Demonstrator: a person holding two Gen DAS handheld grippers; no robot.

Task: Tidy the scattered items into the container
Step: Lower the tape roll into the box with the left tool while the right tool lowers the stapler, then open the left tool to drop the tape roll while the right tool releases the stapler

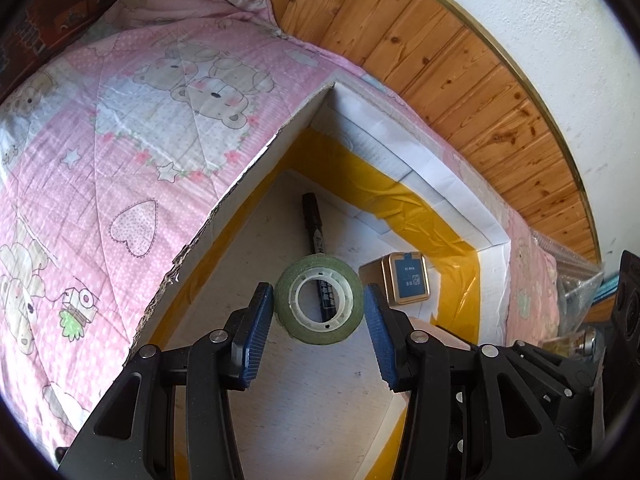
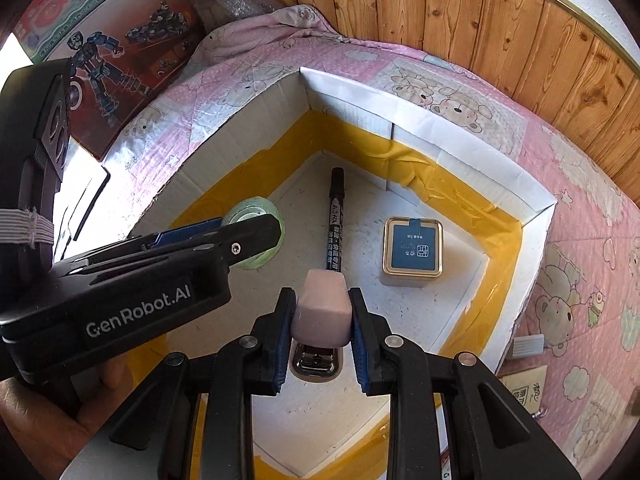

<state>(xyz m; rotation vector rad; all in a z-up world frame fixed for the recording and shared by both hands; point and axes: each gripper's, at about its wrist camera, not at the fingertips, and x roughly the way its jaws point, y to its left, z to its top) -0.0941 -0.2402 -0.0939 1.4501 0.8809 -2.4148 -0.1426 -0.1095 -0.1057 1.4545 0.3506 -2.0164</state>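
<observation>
A white box (image 1: 276, 148) with yellow tape inside lies on a pink quilt. In it are a black marker (image 1: 316, 236) and a small gold-rimmed tin (image 1: 408, 278). In the left wrist view my left gripper (image 1: 318, 312) is open around a green tape roll (image 1: 319, 300); small gaps show on both sides. In the right wrist view the box (image 2: 472, 160) holds the marker (image 2: 335, 220), the tin (image 2: 413, 246) and the tape roll (image 2: 256, 208). My right gripper (image 2: 322, 312) is shut on a pink stapler (image 2: 322, 308) above the box floor. The left gripper body (image 2: 140, 280) is at left.
The pink bear quilt (image 1: 100, 184) surrounds the box. A wooden panel wall (image 2: 520, 40) runs behind. A toy robot carton (image 2: 112, 52) leans at the far left. Small papers and cards (image 2: 524, 388) lie on the quilt to the right.
</observation>
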